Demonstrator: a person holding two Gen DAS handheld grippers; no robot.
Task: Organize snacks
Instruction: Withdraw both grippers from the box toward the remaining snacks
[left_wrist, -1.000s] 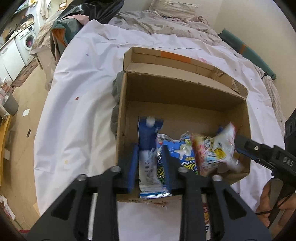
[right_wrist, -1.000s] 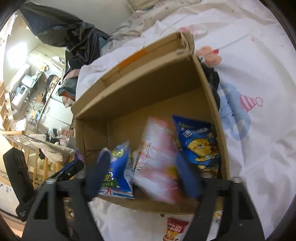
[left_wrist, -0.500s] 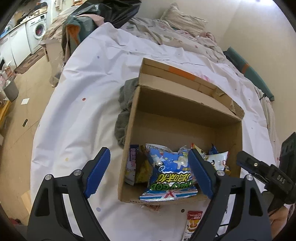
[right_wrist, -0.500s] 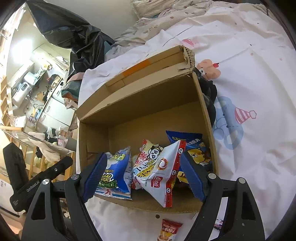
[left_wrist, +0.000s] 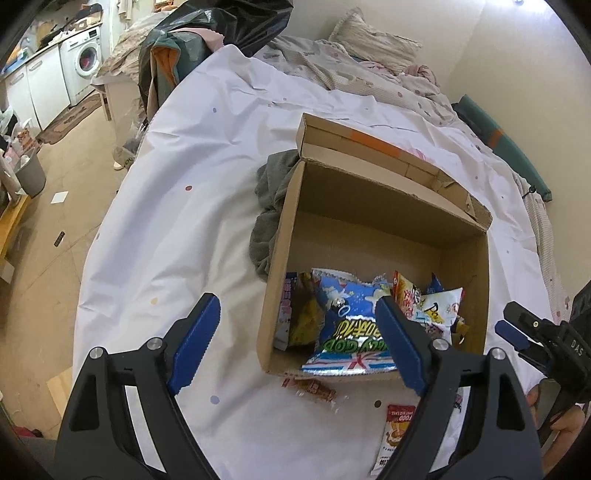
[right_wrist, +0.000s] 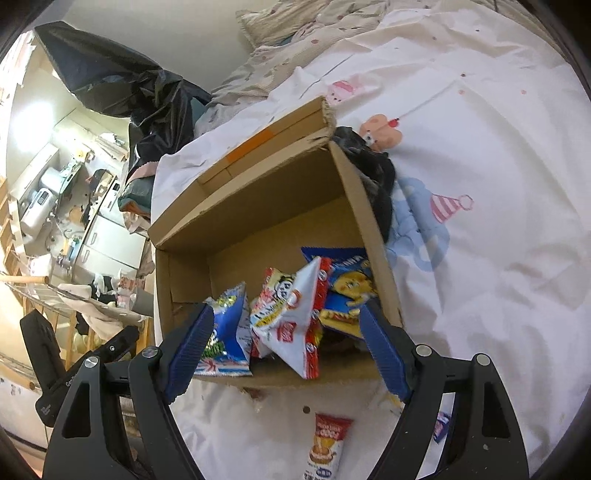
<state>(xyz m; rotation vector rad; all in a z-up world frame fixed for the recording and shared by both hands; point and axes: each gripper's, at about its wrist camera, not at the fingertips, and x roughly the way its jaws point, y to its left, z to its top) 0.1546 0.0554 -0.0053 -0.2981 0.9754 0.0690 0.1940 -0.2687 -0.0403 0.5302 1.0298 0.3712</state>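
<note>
An open cardboard box (left_wrist: 388, 206) lies on the white bed sheet (left_wrist: 177, 177). Inside it rest several snack bags: a blue bag (left_wrist: 351, 328), a white and red bag (right_wrist: 295, 314) and a blue and yellow bag (right_wrist: 347, 284). My left gripper (left_wrist: 297, 343) stands open in front of the box's near left corner, with nothing between its fingers. My right gripper (right_wrist: 288, 347) is open too, over the box's near edge, gripping nothing. A red and white sachet (right_wrist: 327, 443) and a small brown wrapper (left_wrist: 314, 387) lie on the sheet in front of the box.
A grey cloth (left_wrist: 269, 206) is bunched against the box's left side and a dark cloth (right_wrist: 373, 173) against its right. A black bag (left_wrist: 229, 22) and bedding are piled at the far end of the bed. The floor and a washing machine (left_wrist: 83, 62) lie to the left.
My left gripper opened and let go of a blue and white pack, which now lies in the box. The white and red bag dropped into the box. Both grippers drew back.
</note>
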